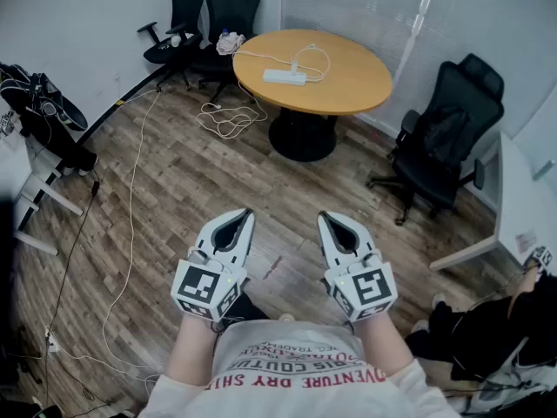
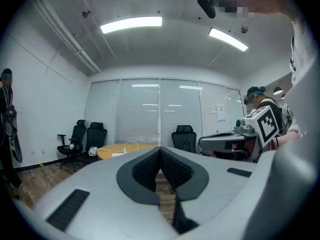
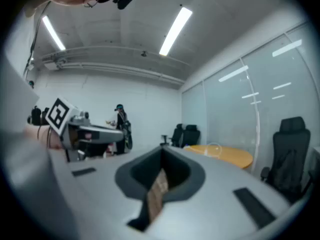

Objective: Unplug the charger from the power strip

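Wooden planks cover the floor [image 1: 174, 190] of a small meeting room with white walls and a glass partition. At the far side stands a round wooden table [image 1: 352, 90], well apart from the person. On it lies a white power strip [image 1: 285, 77], with the charger [image 1: 295, 66] plugged into it and its white cord [image 1: 315, 57] looping across the tabletop. More white cable [image 1: 228, 120] lies coiled on the floor beside the table's black foot. Black office chairs [image 1: 228, 7] stand behind the table, and another chair [image 1: 451, 133] stands to its right. The left gripper [image 1: 246, 213] and the right gripper [image 1: 324, 217] are held side by side in front of the person's body, pointing level towards the table. Each has its jaws closed together, tips meeting, with nothing between them.
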Available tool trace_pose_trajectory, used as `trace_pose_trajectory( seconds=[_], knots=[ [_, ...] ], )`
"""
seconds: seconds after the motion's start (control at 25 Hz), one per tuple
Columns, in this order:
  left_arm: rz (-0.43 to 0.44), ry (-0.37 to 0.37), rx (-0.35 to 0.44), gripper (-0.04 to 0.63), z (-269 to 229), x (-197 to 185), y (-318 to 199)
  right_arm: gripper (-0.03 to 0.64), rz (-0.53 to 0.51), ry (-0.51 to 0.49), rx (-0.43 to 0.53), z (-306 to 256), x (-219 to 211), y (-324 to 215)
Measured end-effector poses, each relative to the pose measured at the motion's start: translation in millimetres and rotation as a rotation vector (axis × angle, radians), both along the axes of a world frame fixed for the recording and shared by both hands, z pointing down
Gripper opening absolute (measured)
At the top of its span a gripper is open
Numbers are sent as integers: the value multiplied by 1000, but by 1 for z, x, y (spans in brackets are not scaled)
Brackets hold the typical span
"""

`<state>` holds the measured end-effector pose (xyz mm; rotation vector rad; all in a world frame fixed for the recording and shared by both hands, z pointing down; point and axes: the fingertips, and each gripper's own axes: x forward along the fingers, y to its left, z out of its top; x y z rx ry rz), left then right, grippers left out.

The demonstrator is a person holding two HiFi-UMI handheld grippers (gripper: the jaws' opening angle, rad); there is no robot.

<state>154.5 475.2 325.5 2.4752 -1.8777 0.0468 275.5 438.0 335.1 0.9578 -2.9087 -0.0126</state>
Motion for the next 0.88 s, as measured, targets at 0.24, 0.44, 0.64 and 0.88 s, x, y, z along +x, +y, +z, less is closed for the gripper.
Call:
trace_pose_trajectory(
  seconds=[0.24, 0.44, 0.64, 0.88],
  knots=[
    [-1, 6, -6, 34, 2, -7, -8, 21, 4, 7, -11, 3, -8, -11],
    [-6, 15, -14, 34, 5, -17, -10, 23, 15, -2, -28, 7, -14, -13],
    [5, 34, -32, 34, 13, -26, -21, 23, 43, -26, -65, 12, -20, -24],
    [28, 50, -68, 34, 25, -53, -51, 23, 58, -22, -99, 22, -48, -52]
  ],
)
